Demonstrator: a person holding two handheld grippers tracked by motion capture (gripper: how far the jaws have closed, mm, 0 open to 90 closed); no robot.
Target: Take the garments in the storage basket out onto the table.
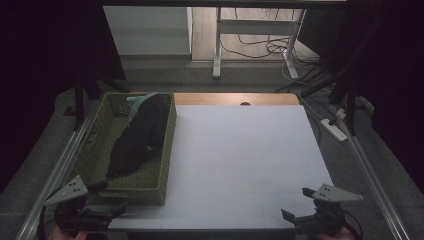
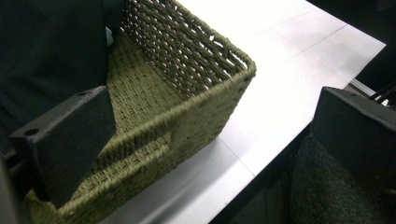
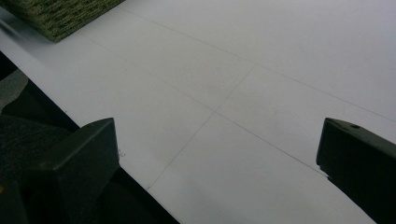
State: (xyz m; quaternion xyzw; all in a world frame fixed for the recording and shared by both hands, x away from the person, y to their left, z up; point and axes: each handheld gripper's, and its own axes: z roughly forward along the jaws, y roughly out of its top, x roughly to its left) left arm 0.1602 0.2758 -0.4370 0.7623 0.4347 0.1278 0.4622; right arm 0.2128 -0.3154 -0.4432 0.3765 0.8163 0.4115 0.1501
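Note:
An olive woven basket (image 1: 165, 150) stands on the left part of the white table (image 1: 240, 155). A black garment (image 1: 137, 137) lies inside it, with a bit of teal cloth (image 1: 137, 102) at the far end. My left gripper (image 1: 107, 197) is open at the basket's near corner (image 2: 205, 98), holding nothing. The dark garment (image 2: 46, 51) lies behind its left jaw in the left gripper view. My right gripper (image 1: 295, 205) is open low over the table's near right edge (image 3: 154, 182), with bare white surface between its jaws.
Metal rails (image 1: 372, 175) run along both sides of the table. A wooden strip (image 1: 235, 98) borders its far edge. Beyond stand desk legs (image 1: 217, 45), loose cables (image 1: 260, 47) and a power strip (image 1: 335, 127) on the floor. A basket corner (image 3: 60, 18) appears in the right gripper view.

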